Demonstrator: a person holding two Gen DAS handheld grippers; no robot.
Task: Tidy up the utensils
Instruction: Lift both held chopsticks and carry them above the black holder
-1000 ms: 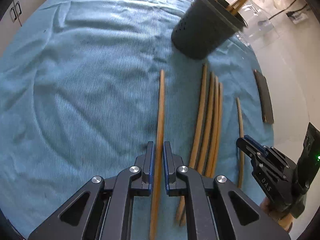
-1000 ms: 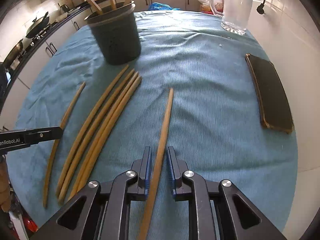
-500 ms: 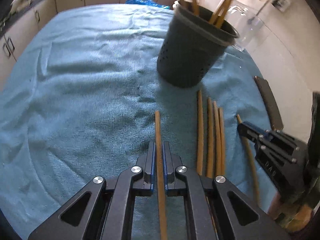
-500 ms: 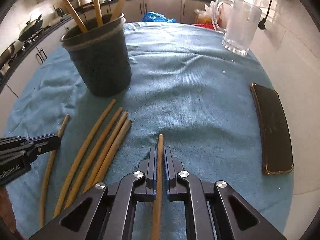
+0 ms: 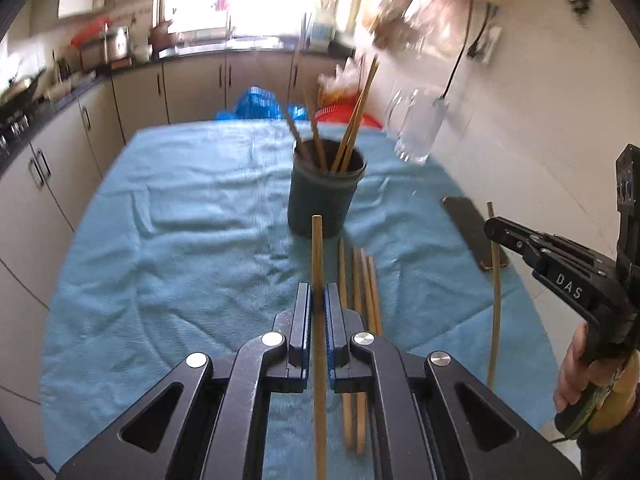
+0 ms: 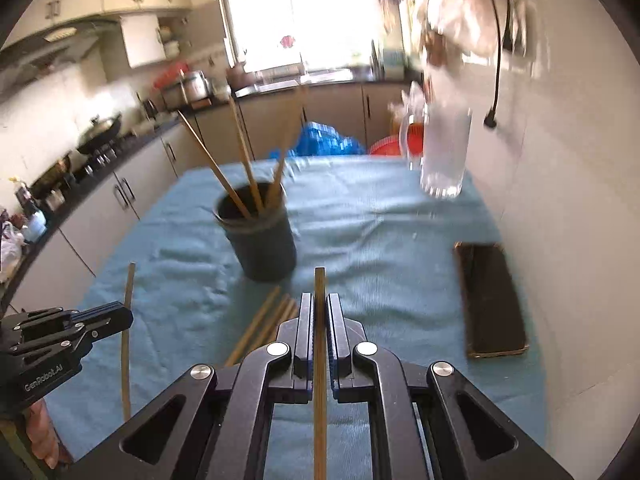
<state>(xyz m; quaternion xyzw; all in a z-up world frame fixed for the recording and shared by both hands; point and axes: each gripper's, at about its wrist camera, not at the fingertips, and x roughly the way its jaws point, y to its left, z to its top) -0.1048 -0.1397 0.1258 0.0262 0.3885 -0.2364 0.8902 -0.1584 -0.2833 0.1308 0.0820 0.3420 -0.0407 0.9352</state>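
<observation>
A dark round holder (image 5: pixel 326 192) with several wooden chopsticks standing in it sits on the blue cloth; it also shows in the right wrist view (image 6: pixel 260 240). My left gripper (image 5: pixel 318 304) is shut on one chopstick (image 5: pixel 317 256), lifted and pointing at the holder. My right gripper (image 6: pixel 319 312) is shut on another chopstick (image 6: pixel 319 284), also lifted. Several loose chopsticks (image 5: pixel 362 280) lie on the cloth in front of the holder. The right gripper and its chopstick (image 5: pixel 495 280) show at the right of the left wrist view.
A dark flat case (image 6: pixel 492 300) lies on the cloth at the right. A glass mug (image 6: pixel 444 152) stands at the far right corner. A white wall runs along the right edge. Kitchen cabinets stand behind and left of the table.
Both grippers have risen and tilted up with their chopsticks off the cloth. The holder now sits straight ahead and lower in both views.
</observation>
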